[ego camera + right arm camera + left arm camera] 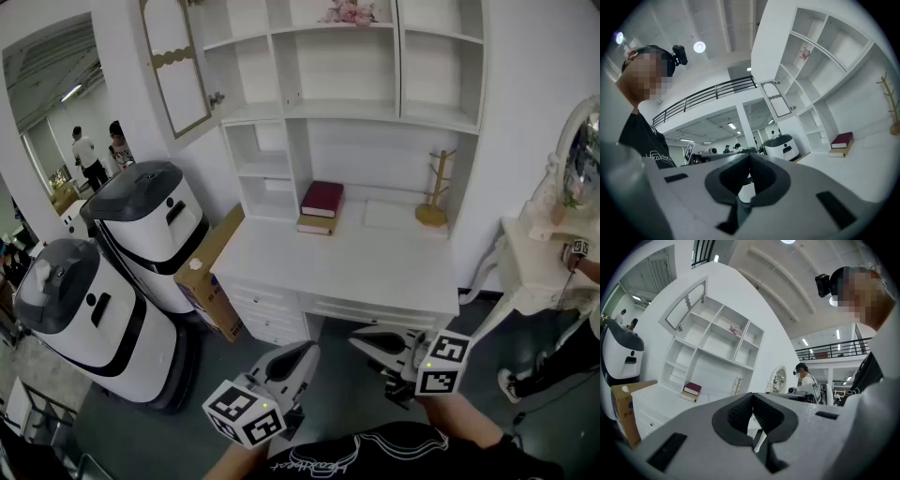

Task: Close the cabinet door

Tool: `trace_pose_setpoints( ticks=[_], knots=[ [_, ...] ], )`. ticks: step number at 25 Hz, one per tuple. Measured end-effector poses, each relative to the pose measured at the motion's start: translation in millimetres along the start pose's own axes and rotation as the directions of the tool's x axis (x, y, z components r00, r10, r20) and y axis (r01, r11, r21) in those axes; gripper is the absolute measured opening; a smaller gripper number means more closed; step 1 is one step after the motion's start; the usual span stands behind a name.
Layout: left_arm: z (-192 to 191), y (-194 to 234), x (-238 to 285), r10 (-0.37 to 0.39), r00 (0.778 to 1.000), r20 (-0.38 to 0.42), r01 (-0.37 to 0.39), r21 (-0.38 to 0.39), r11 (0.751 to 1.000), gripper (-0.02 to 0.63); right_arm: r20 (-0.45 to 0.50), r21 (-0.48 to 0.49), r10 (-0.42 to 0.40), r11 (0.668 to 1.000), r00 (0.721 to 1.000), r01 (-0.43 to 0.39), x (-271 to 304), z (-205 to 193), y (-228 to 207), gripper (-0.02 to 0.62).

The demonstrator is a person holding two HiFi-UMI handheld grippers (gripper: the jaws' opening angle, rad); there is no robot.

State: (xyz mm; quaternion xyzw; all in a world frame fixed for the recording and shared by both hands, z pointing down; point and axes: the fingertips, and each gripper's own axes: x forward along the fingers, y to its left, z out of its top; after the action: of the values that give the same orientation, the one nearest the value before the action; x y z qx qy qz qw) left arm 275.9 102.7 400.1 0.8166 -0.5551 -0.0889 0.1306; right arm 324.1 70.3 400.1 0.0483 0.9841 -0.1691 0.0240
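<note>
At the upper left of the white shelf unit (347,66), the cabinet door (175,67) stands swung open, well apart from both tools, which are held low in front of the white surface (356,267). The left tool (302,354) and the right tool (358,343) are each clenched, jaws together on nothing. The surface carries a red book (322,198) stacked on a tan one and a wooden stand (433,195), while a cardboard box (208,272) and two white-and-grey machines (145,225) stand on the dark floor to its left.
</note>
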Motion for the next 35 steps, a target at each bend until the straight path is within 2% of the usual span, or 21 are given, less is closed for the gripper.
trace_pose_setpoints(
  ticks=[5, 12, 23, 29, 35],
  knots=[
    [9, 19, -6, 0.001, 1.0, 0.002, -0.001, 0.013, 1.0, 0.005, -0.009, -0.001, -0.007, 1.0, 1.0, 0.007, 22, 0, -2, 0.005],
    [12, 51, -31, 0.011, 1.0, 0.02, -0.011, -0.008, 1.0, 0.005, -0.042, 0.015, -0.044, 0.999, 0.998, 0.045, 55, -13, -6, 0.005],
    [14, 86, -67, 0.058, 0.998, 0.029, -0.057, -0.019, 0.998, 0.005, -0.082, 0.013, 0.009, 1.0, 0.997, -0.008, 106, -30, 7, 0.005],
    [16, 122, -68, 0.103, 0.994, 0.028, -0.102, -0.034, 0.994, 0.005, -0.095, 0.032, 0.051, 0.998, 0.994, -0.048, 139, -33, -13, 0.005],
    [25, 174, -47, 0.14, 0.99, 0.017, -0.139, -0.043, 0.989, 0.005, -0.09, 0.048, 0.097, 0.995, 0.991, -0.093, 180, -21, -58, 0.005]
  ],
)
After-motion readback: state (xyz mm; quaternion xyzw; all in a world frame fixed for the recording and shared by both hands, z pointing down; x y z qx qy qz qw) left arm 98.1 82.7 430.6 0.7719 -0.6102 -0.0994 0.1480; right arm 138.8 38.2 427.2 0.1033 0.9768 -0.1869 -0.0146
